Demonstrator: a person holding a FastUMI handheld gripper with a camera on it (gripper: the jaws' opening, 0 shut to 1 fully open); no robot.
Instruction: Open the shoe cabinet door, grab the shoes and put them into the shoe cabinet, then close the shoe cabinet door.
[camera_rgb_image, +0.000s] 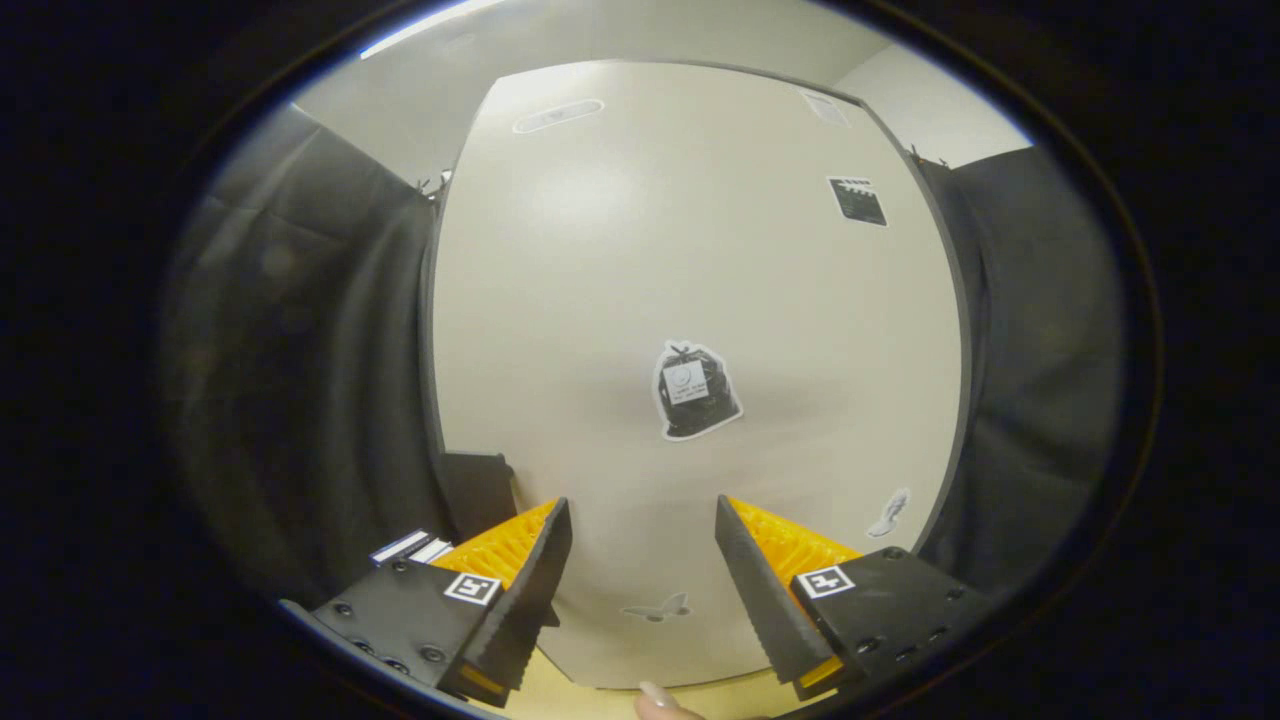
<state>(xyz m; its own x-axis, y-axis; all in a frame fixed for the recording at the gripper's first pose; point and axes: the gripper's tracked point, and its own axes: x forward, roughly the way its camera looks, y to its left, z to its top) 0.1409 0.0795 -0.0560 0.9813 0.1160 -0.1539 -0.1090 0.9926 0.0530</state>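
Note:
The shoe cabinet door is a large pale flat panel straight ahead of me, shut, with several small stickers on it, one a black bag-shaped sticker near its middle. My gripper is open, its fingers spread apart and pointing at the lower part of the door with nothing between them. I cannot tell whether the fingertips touch the panel. A fingertip of a person's hand shows at the door's bottom edge, between the fingers.
Black cloth walls hang on both sides of the cabinet. A dark box-like object stands at the door's lower left, beside the left finger. A strip of light wooden floor shows under the door.

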